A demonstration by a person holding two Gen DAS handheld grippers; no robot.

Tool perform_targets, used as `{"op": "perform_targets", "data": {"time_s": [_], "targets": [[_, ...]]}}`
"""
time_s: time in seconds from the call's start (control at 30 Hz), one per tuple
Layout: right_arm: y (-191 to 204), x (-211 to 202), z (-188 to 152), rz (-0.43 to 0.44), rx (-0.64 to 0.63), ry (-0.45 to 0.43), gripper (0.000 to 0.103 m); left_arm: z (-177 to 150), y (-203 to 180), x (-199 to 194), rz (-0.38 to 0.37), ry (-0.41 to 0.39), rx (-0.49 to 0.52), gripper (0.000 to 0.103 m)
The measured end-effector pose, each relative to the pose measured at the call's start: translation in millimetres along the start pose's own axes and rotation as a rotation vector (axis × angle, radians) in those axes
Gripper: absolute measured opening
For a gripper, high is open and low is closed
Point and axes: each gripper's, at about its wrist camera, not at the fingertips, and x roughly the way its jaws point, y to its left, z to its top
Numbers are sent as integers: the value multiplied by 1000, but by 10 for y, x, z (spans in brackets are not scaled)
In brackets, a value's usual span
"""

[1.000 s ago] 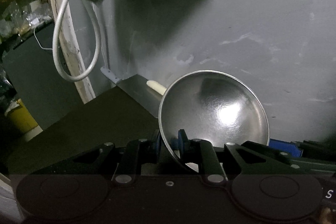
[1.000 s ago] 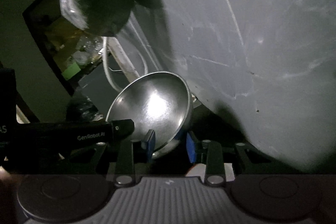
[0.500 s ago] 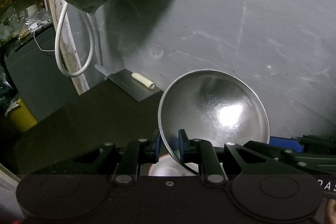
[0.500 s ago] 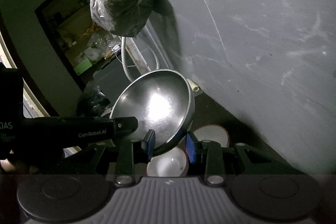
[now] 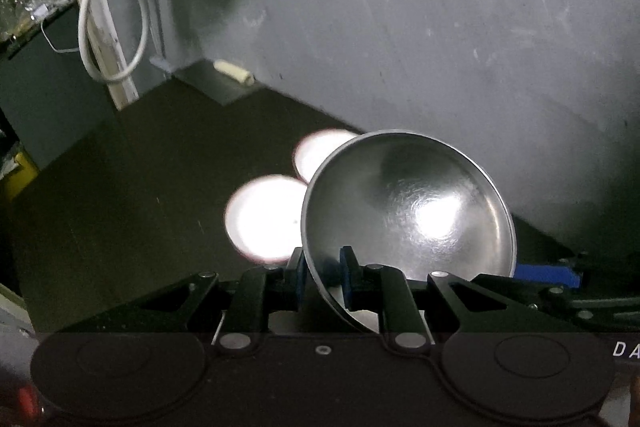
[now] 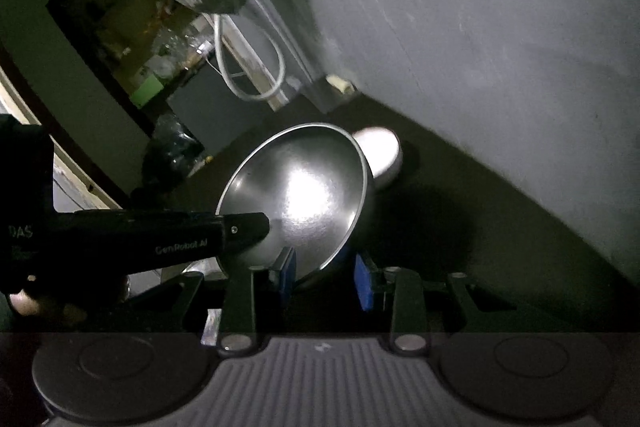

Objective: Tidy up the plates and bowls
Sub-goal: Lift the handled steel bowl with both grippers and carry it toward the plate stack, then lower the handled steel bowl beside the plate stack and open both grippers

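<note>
Lower centre, left view: steel bowl (image 5: 408,211), tilted, hollow facing the camera, held up off the dark surface (image 5: 120,207).
Left gripper (image 5: 323,279): my pads pinch the bowl's near rim, one inside the wall, one outside.
Right gripper (image 6: 325,277): my blue pads straddle the bowl's (image 6: 300,199) lower edge; whether both press on it I cannot tell.
Key relation: two white dishes, near dish (image 5: 266,219) and far dish (image 5: 320,153), lie on the surface up and left of the bowl, just past my left gripper.
Nearer hand: the left, by my judgement.
Next move: likely lower the bowl toward them.
Background: grey wall (image 5: 440,27) upper right; white cable loop (image 5: 112,27) upper left.
</note>
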Motion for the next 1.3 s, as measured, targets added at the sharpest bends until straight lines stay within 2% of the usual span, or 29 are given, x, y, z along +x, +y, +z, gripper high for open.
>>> {"op": "perform_targets", "data": {"time_s": [0.27, 0.53, 0.77, 1.07, 1.13, 1.2, 1.27, 1.3], "targets": [[-104, -36, -310, -35, 41, 101, 36, -312, -81, 99, -23, 88, 0, 19], [-85, 18, -467, -51, 53, 187, 36, -505, -64, 195, -41, 158, -17, 19], [-91, 58, -486, -66, 54, 222, 36, -572, -47, 304, -51, 204, -26, 21], [-79, 86, -476, -59, 41, 228, 36, -573, -24, 334, -44, 205, -20, 22], [-70, 77, -478, -61, 36, 226, 38, -573, -18, 323, -39, 203, -19, 25], [-66, 63, -479, -68, 30, 221, 41, -575, -10, 299, -38, 198, -16, 31], [-73, 50, -472, -75, 28, 218, 43, -571, 10, 263, -33, 194, -19, 42], [-77, 40, -465, -78, 29, 214, 44, -566, 23, 231, -37, 188, -20, 43]]}}
